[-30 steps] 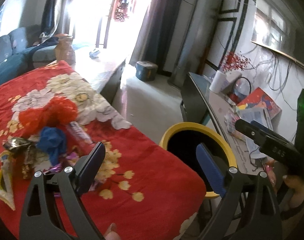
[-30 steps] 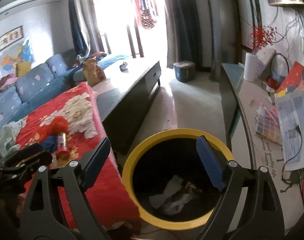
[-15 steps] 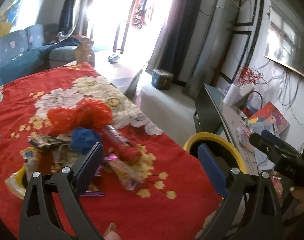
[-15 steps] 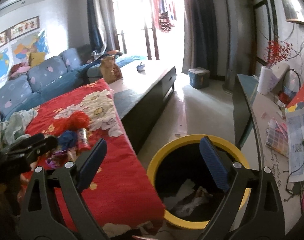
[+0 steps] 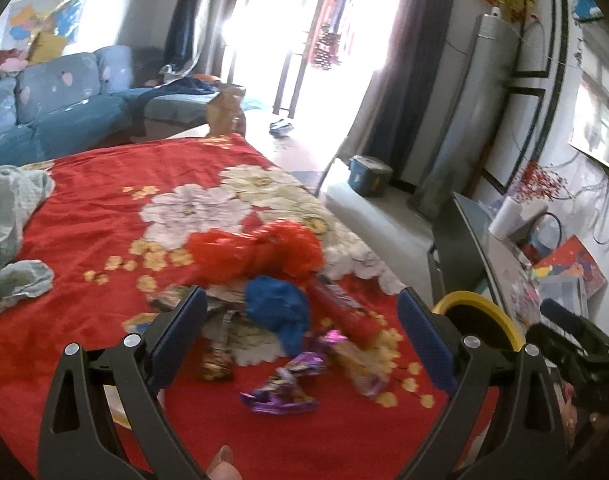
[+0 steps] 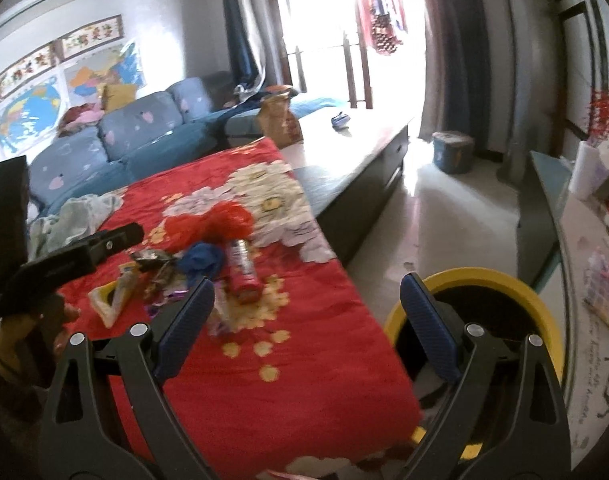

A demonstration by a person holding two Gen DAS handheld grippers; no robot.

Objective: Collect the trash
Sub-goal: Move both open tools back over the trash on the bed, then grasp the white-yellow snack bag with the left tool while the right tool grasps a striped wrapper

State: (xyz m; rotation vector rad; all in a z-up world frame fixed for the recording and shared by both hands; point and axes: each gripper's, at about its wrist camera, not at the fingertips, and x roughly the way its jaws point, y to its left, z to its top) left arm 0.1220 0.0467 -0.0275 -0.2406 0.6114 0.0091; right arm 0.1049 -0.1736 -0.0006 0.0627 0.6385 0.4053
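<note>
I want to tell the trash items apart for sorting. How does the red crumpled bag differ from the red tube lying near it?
The red crumpled bag is a soft, shapeless, translucent wad; the red tube is a firm, straight cylinder with printing on it. The bag is the bulkier and lies farther back on the flowers; the tube lies on its side, nearer the yellow bin. Both are red and rest on the red blanket, in neither tool.

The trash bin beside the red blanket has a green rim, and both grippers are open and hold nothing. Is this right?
Not quite: the trash bin has a yellow rim, not green, as the right wrist view shows. The rest holds: it stands beside the red blanket, and the left gripper and right gripper are open and hold nothing.
</note>
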